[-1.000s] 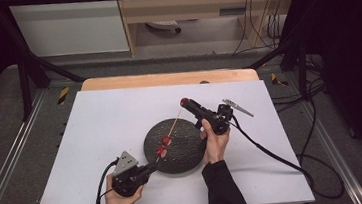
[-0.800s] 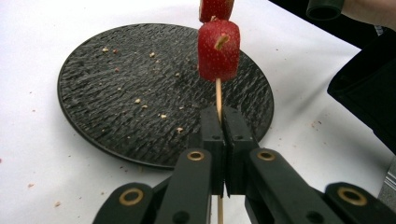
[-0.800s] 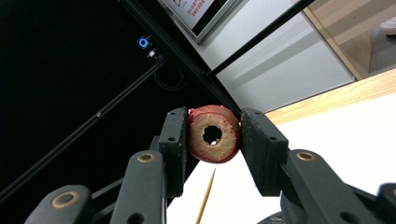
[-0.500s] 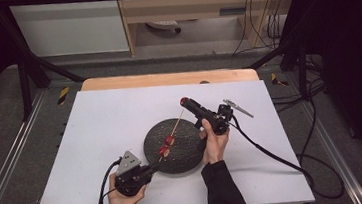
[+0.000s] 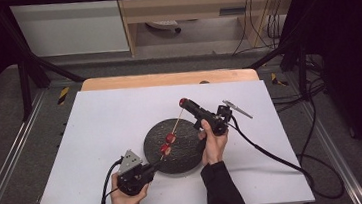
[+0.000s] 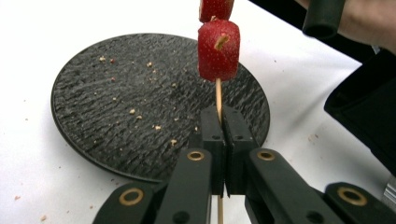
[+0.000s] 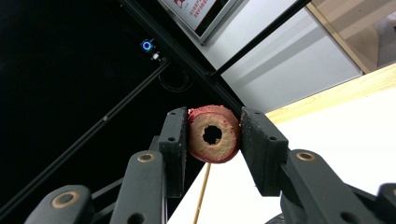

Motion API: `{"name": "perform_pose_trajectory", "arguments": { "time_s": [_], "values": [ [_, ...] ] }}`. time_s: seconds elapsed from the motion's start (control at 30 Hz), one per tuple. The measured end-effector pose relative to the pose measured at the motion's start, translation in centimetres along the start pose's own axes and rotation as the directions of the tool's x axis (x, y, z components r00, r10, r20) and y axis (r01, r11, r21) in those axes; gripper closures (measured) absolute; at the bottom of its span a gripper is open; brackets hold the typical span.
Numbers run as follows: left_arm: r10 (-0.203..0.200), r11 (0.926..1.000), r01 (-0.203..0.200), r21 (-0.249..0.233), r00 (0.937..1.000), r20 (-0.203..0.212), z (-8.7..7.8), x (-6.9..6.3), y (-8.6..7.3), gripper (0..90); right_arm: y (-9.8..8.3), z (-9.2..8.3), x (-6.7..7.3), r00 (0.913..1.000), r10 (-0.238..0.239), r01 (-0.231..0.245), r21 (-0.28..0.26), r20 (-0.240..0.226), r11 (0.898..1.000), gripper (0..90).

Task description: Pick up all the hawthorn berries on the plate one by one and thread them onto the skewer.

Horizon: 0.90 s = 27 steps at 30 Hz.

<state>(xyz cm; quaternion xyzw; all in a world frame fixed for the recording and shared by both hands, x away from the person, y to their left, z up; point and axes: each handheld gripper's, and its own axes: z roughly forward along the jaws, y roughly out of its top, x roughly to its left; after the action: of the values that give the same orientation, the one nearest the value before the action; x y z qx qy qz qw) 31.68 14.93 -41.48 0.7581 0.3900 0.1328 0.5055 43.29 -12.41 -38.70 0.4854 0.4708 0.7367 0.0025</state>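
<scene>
High view shows the left gripper (image 5: 156, 165) clamped on a skewer (image 5: 175, 126) over the plate (image 5: 190, 153), pointing to 1 o'clock. Right gripper (image 5: 183, 102) squeezes a fruit ring (image 7: 214, 133) near its tip; threading it seems next, needing exact aim.

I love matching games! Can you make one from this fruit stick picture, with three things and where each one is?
Things:
1. thin wooden skewer
2. red-skinned ring-shaped fruit slice
3. round black textured plate

Places:
A. lying on the white table
B. clamped in the left tool
C. squeezed in the right tool

Pairs: 1-B, 2-C, 3-A
</scene>
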Motion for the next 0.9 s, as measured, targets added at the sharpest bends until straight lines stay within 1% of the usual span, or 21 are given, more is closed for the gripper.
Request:
{"name": "perform_pose_trajectory", "arguments": {
  "time_s": [0.2,0.27,0.5,0.77,0.8,0.83,0.87,0.9],
  "values": [
    [-0.015,0.9998,0.015,-0.010,0.9999,0.000,0.5,-0.4,0.4,88.4,-0.2,0.1,0.0,0.9998,0.018,-0.018,0.001,-0.006,1.000,62.8],
    [-0.015,0.9998,0.015,-0.010,0.9999,0.000,0.7,-0.5,0.6,88.4,-0.3,0.0,0.0,0.9998,0.016,-0.016,0.003,-0.008,1.000,62.8],
    [-0.032,0.9993,0.032,-0.019,0.9995,-0.003,1.2,-0.7,1.3,88.4,-0.5,-0.1,0.1,0.9998,0.017,-0.016,0.016,-0.012,1.000,62.8],
    [-0.043,0.9989,0.042,-0.022,0.9991,-0.009,1.7,-0.5,1.7,88.4,-1.1,-0.1,0.2,0.9999,0.009,-0.008,0.035,-0.015,0.999,62.8],
    [-0.038,0.9990,0.038,-0.022,0.9992,-0.014,1.8,-0.4,1.8,88.4,-1.2,-0.1,0.2,0.9999,0.009,-0.009,0.038,-0.015,0.999,62.8],
    [-0.044,0.9988,0.043,-0.021,0.9990,-0.010,1.8,-0.4,1.8,88.5,-1.3,-0.1,0.2,0.9999,0.004,-0.003,0.041,-0.013,0.999,62.9],
    [-0.037,0.9991,0.037,-0.023,0.9992,-0.017,1.9,-0.3,1.9,88.5,-1.5,-0.2,0.2,0.9999,0.006,-0.005,0.044,-0.012,0.999,62.9],
    [-0.043,0.9989,0.042,-0.019,0.9990,-0.011,1.9,-0.3,1.9,88.5,-1.6,-0.2,0.2,0.9999,0.003,-0.002,0.046,-0.013,0.999,62.9]
  ]
}}
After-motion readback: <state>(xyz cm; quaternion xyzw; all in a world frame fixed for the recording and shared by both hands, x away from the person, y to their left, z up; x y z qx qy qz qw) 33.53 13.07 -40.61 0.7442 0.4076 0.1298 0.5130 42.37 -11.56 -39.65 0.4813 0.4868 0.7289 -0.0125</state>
